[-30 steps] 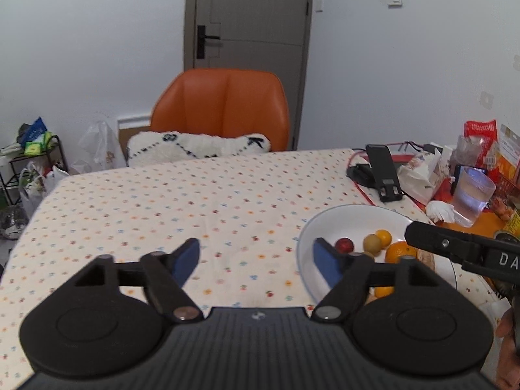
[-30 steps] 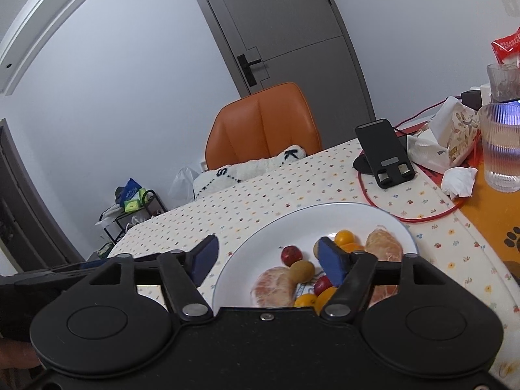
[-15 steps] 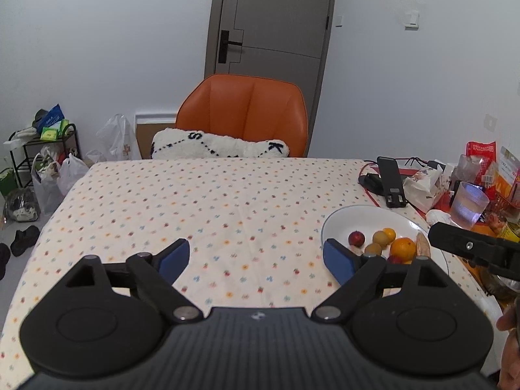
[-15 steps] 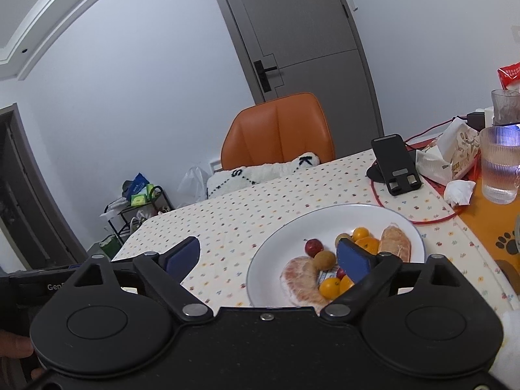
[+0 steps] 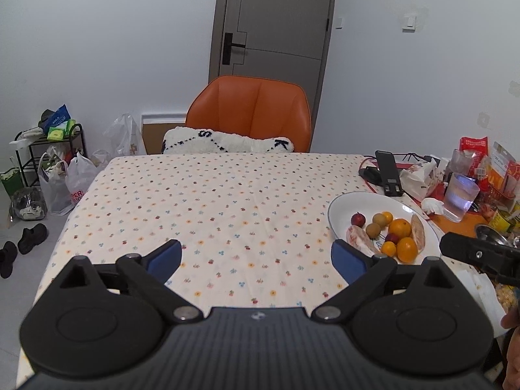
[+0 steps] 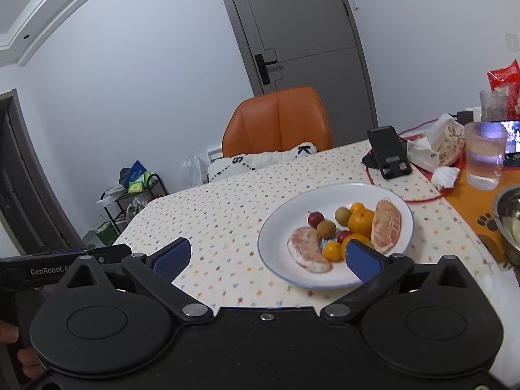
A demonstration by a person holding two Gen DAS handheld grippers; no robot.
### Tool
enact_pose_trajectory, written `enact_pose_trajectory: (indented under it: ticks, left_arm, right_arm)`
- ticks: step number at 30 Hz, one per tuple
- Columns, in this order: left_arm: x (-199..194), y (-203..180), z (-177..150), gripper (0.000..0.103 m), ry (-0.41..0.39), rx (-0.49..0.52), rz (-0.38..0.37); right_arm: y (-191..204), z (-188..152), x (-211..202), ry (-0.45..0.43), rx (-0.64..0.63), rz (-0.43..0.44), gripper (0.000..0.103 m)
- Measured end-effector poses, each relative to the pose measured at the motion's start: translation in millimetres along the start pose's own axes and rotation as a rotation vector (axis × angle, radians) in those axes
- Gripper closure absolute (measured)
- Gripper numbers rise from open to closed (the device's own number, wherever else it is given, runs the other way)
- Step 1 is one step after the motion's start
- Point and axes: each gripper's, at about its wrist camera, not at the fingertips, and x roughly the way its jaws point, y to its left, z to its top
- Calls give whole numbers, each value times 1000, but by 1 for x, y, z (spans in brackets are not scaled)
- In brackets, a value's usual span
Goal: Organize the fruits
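A white plate [image 5: 344,204] [image 6: 279,227] on the dotted tablecloth holds several fruits: oranges [image 5: 399,228] [image 6: 360,221], two peeled pomelo pieces [image 6: 307,250], small brown fruits [image 6: 326,228] and a red one [image 5: 357,218] [image 6: 315,218]. My left gripper [image 5: 256,260] hovers open over bare cloth, left of the plate, nothing between its fingers. Open as well, my right gripper [image 6: 265,256] hangs over the plate's near left rim; its right pad [image 6: 360,258] hides part of an orange. It holds nothing.
A phone stand [image 6: 388,151], red cable, tissue pack [image 6: 435,144], ribbed glass [image 6: 484,156], snack bags and a metal bowl [image 6: 507,217] crowd the table's right side. An orange chair [image 5: 250,113] with a white cushion stands at the far edge. Bags and a rack sit on the floor left.
Both grippers have pulled back and risen from the table, so more of the cloth and plate shows. Both stay open and empty.
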Motion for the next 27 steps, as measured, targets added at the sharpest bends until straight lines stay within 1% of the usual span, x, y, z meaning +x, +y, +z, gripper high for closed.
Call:
enact_pose_trajectory:
  ticks: [7, 11, 13, 19, 27]
  left_arm:
    - [-21, 3, -10, 5, 8, 5, -11]
    - [-34, 4, -15, 5, 2, 17, -14]
    - [-40, 6, -18, 5, 1, 12, -19]
    - [-56, 8, -27, 5, 1, 32, -26]
    - [-73, 15, -37, 5, 1, 27, -24]
  right_arm:
    - [6, -9, -22, 5, -6, -11, 0]
    - [12, -12, -31, 12, -9, -33, 0]
    - [14, -14, -36, 16, -4, -25, 0]
    - [28, -20, -49, 19, -51, -35, 0]
    - [45, -30, -56, 37, -94, -38, 0]
